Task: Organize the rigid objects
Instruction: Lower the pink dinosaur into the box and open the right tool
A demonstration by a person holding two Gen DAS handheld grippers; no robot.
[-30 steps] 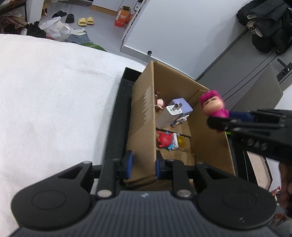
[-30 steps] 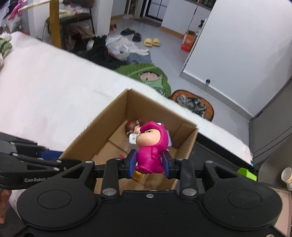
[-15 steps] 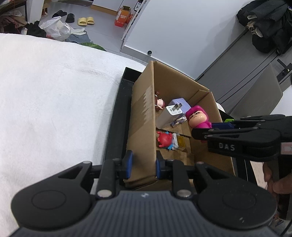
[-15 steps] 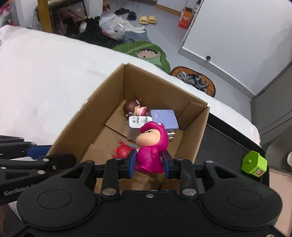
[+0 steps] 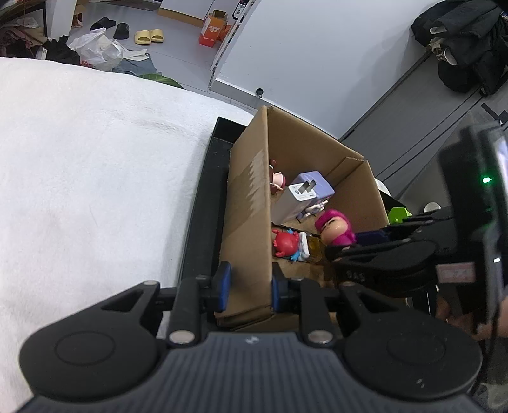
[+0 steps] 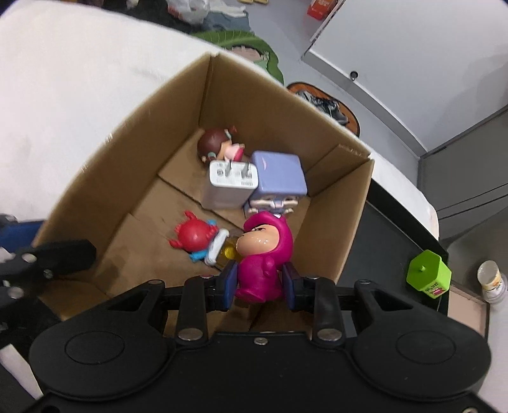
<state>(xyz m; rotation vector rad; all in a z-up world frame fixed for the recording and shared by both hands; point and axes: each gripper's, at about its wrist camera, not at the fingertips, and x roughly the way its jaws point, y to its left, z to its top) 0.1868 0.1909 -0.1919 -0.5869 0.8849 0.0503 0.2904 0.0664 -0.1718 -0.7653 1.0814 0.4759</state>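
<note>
landmark: white towel-like cover (image 5: 95, 178) | yellow slippers (image 5: 148, 35) on the floor beyond it | white plastic bag (image 5: 101, 52) just left of the slippers | orange box (image 5: 212, 31) to their right, by the white panel (image 5: 317, 63) | dark coats (image 5: 460, 41) hanging far right | green cartoon mat (image 6: 250, 50) on the floor past the cover's edge

White towelling cloth (image 5: 95, 178) covers the counter, spreading wide on the left. At its right edge sits a black tray (image 5: 203, 203), and the open cardboard box (image 6: 266, 104) stands on that tray. Further right on the black surface, a green cube (image 6: 428, 273) sits apart from the box, with a small pale jar (image 6: 490, 279) just beyond.
</note>
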